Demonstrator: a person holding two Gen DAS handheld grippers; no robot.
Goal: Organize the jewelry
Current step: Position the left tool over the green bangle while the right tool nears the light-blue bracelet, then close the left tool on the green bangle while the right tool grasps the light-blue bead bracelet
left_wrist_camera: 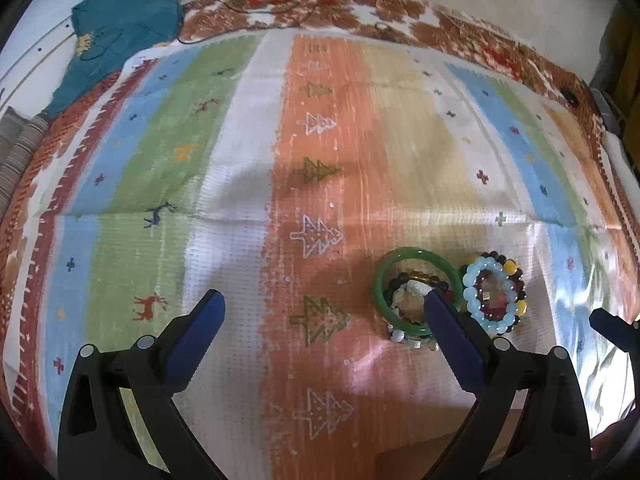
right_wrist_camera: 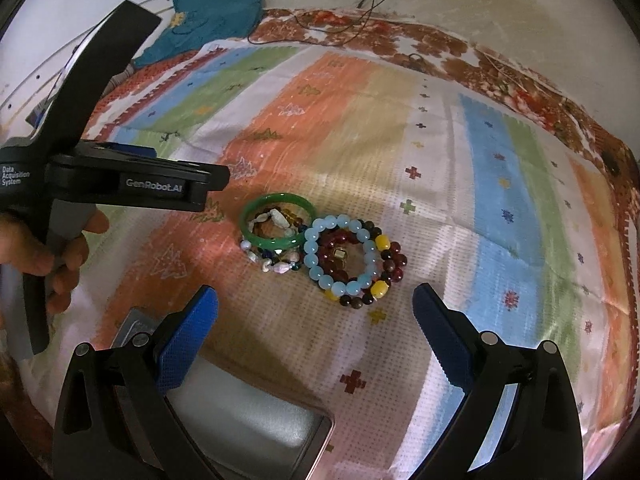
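We look down on a striped woven cloth (right_wrist_camera: 400, 128) with tiny trees and crosses, a teal garment (right_wrist_camera: 216, 4) crumpled at its far left edge. Our left gripper (left_wrist_camera: 322, 298) gapes wide, its right finger hiding part of one smooth green bangle (left_wrist_camera: 384, 280); beside it, touching, lie stacked bead bracelets (right_wrist_camera: 352, 260) — pale blue, dark red, yellow — too tangled to count. Our right gripper (right_wrist_camera: 316, 300) is open too, over a grey-lined box (right_wrist_camera: 256, 424) cut off by its near left finger.
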